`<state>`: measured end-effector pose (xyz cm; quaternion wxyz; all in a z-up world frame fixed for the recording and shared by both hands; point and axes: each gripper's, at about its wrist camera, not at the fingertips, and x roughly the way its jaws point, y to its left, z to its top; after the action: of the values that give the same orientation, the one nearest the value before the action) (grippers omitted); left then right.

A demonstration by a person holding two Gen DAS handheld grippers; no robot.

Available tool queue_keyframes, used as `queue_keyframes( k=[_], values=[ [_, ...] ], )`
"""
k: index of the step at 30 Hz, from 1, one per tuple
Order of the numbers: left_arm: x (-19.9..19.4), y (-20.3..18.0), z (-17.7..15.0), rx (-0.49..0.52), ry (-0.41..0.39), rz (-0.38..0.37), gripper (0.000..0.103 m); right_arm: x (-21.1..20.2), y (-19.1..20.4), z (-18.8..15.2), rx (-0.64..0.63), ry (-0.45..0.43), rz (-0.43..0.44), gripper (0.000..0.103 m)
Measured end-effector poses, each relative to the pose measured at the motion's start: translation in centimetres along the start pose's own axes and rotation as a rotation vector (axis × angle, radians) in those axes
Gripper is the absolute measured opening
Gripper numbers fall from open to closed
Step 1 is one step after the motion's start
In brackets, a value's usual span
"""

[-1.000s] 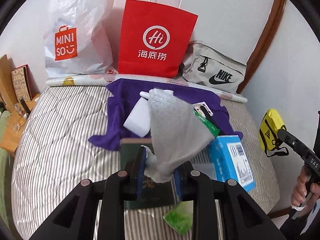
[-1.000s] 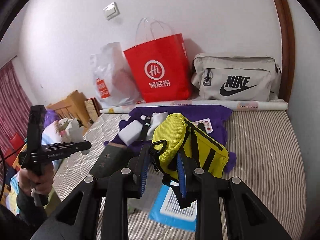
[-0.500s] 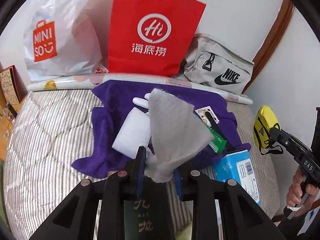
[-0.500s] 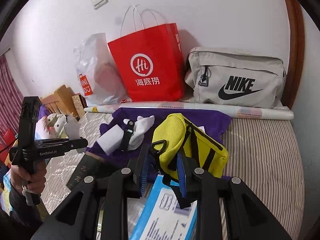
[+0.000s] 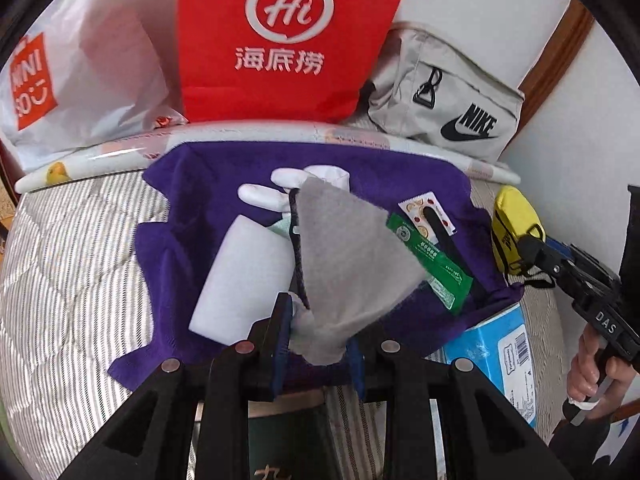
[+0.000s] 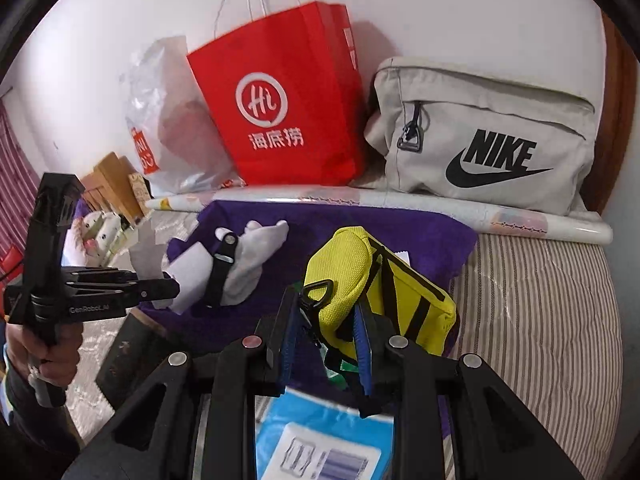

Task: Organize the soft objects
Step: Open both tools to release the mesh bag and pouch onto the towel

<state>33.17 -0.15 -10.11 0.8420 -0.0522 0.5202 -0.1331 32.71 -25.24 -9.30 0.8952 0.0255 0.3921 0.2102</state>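
My left gripper (image 5: 318, 344) is shut on a corner of a grey cloth (image 5: 348, 264), which fans out above the purple towel (image 5: 200, 208) on the bed. On that towel lie a white foam block (image 5: 244, 280), a white sock (image 5: 280, 192), a green sachet (image 5: 428, 256) and a small printed packet (image 5: 418, 210). My right gripper (image 6: 326, 344) is shut on a yellow pouch (image 6: 352, 268) with black straps, held over the towel's (image 6: 420, 236) right side. From the left wrist view the pouch (image 5: 514, 224) shows at the right, clamped in the right gripper (image 5: 532, 252).
A red paper bag (image 6: 288, 108), a white plastic bag (image 5: 80, 72) and a grey Nike bag (image 6: 492, 136) stand along the wall behind a rolled sheet (image 6: 520, 216). A blue box (image 5: 504, 356) and a dark book (image 6: 128, 352) lie near the bed's front. A hand (image 6: 48, 356) holds the left gripper.
Both grippers have moved forward and down toward the purple towel, carrying the grey cloth and the yellow pouch. The bags at the wall now loom larger.
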Motion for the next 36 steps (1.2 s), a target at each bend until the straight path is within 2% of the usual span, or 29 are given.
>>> queue_keyframes(
  k=[12, 24, 25, 28, 29, 36],
  values=[
    [3.3, -0.3, 0.8, 0.029, 0.097, 0.008, 0.024, 4.2, 0.6, 0.6, -0.040, 0.091, 0.014, 0.026],
    [4.0, 0.4, 1.2, 0.009, 0.116, -0.022, 0.027, 5.8, 0.3, 0.5, -0.026, 0.138, 0.023, 0.027],
    [4.0, 0.4, 1.2, 0.006, 0.117, -0.028, 0.030, 6.0, 0.3, 0.5, -0.026, 0.146, 0.028, 0.027],
    [3.8, 0.2, 1.2, 0.012, 0.111, -0.036, 0.052, 6.2, 0.3, 0.7, -0.025, 0.150, 0.029, 0.028],
    [3.7, 0.1, 1.2, 0.018, 0.104, -0.033, 0.057, 6.2, 0.4, 0.8, -0.027, 0.148, 0.031, 0.029],
    [2.2, 0.2, 1.2, 0.006, 0.070, -0.028, 0.058, 4.8, 1.0, 0.7, -0.041, 0.121, 0.041, 0.047]
  ],
)
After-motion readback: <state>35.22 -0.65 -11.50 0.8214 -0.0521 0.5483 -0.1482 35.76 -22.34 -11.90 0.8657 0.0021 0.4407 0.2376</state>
